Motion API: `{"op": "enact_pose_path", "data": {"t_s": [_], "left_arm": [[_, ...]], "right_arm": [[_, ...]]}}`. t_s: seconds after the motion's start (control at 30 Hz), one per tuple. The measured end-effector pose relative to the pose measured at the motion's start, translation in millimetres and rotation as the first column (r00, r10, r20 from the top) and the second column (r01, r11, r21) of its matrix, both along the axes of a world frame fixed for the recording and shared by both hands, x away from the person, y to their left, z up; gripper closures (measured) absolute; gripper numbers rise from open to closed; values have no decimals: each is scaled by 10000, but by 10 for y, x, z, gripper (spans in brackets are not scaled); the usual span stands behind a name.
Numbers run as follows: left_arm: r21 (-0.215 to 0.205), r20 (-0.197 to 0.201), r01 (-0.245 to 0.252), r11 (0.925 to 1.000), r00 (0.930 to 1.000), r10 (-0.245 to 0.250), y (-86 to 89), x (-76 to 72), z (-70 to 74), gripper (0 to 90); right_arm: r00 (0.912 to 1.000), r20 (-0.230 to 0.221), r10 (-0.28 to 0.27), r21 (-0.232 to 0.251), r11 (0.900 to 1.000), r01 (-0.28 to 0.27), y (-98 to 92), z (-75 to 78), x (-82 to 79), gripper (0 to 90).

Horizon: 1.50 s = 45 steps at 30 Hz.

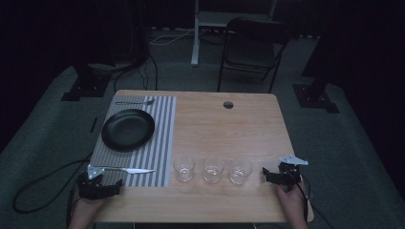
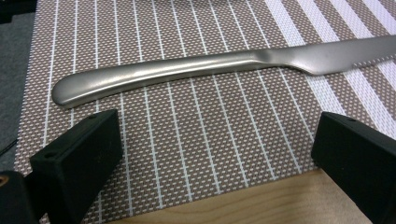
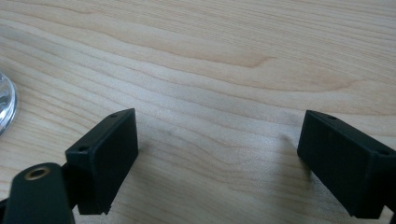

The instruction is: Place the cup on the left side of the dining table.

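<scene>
Both grippers idling, jaws spread, empty; I'm guessing no step begun. Left gripper facing knife just ahead; next: closing on handle.

Plate and knife on placemat, three glasses to its right

Three glasses block near edge; bare wood beyond them free

Both grippers are black, the left gripper and right gripper each carrying a grey three-cornered plate and blocky jaws with small screw holes. A black cable loops toward nine o'clock.
</scene>
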<state>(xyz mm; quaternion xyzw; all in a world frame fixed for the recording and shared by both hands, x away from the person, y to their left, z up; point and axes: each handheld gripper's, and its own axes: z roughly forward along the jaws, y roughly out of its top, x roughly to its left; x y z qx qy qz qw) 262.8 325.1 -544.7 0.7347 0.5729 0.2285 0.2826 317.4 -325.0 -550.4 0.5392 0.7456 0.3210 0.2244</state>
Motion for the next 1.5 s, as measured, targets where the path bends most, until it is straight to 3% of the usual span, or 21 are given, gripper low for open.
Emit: {"op": "enact_pose_path", "data": {"t_s": [0.37,0.77,0.97,1.13,1.5], "left_arm": [[11,-111,226,9997,9997,-225,17,5,9,23],[0,-5,883,9961,9961,-883,12,-10,27,23],[-30,237,1324,9912,9909,-1323,-46,-36,73,23],[-159,137,1682,9856,9857,-1680,-78,-53,80,24],[-447,284,2609,9643,9652,-2598,-207,-63,156,25]], "right_arm": [[10000,-2,-2,1,10000,2,0,0,0,118],[10000,-4,-37,10,10000,37,3,0,-4,119],[10000,0,-35,8,10000,35,2,0,-3,119],[10000,-4,-36,11,10000,36,2,0,-4,119],[10000,-5,-36,10,10000,36,2,0,-4,119]]}}
